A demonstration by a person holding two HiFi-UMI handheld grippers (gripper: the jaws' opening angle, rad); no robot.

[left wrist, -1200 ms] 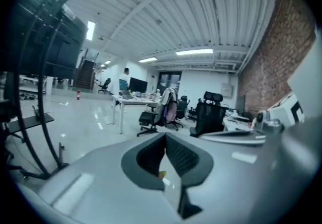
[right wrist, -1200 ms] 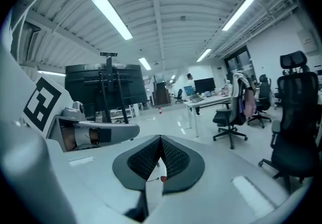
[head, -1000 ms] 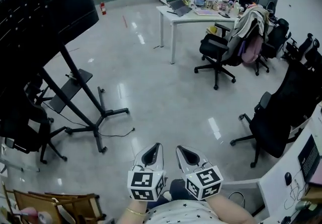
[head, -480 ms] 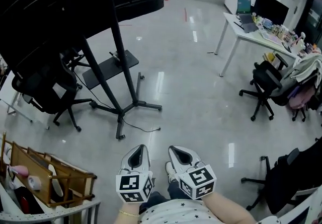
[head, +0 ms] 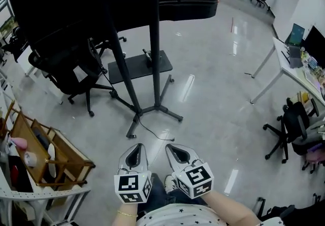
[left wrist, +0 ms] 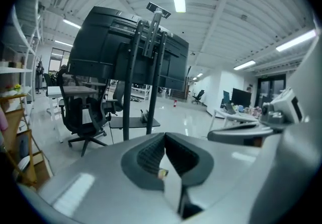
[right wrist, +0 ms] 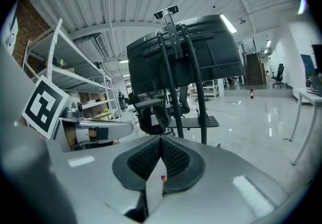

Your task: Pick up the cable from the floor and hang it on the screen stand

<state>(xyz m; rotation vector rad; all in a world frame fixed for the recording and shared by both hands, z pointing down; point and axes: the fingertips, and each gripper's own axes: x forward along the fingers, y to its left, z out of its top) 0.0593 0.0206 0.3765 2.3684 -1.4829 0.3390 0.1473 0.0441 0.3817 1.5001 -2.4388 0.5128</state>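
A thin black cable (head: pixel 154 131) lies on the glossy floor, trailing from the foot of the screen stand (head: pixel 155 47). The stand is a black pole frame with a big dark screen on top and a small shelf (head: pixel 139 65). My left gripper (head: pixel 135 153) and right gripper (head: pixel 177 151) hover side by side low in the head view, short of the cable, both shut with nothing in them. The stand (left wrist: pixel 135 82) rises ahead in the left gripper view above the left gripper (left wrist: pixel 163 151). In the right gripper view the stand (right wrist: pixel 187 82) fills the middle above the right gripper (right wrist: pixel 161 153).
A black office chair (head: pixel 70 73) stands left of the stand. A wooden rack (head: pixel 44 153) with small items sits at the near left. A white desk (head: pixel 288 65) and another office chair (head: pixel 293 124) are at the right. Open floor lies between.
The view has swung left and closer, so the screen stand and the cable now lie straight ahead. Both grippers stay shut and side by side.
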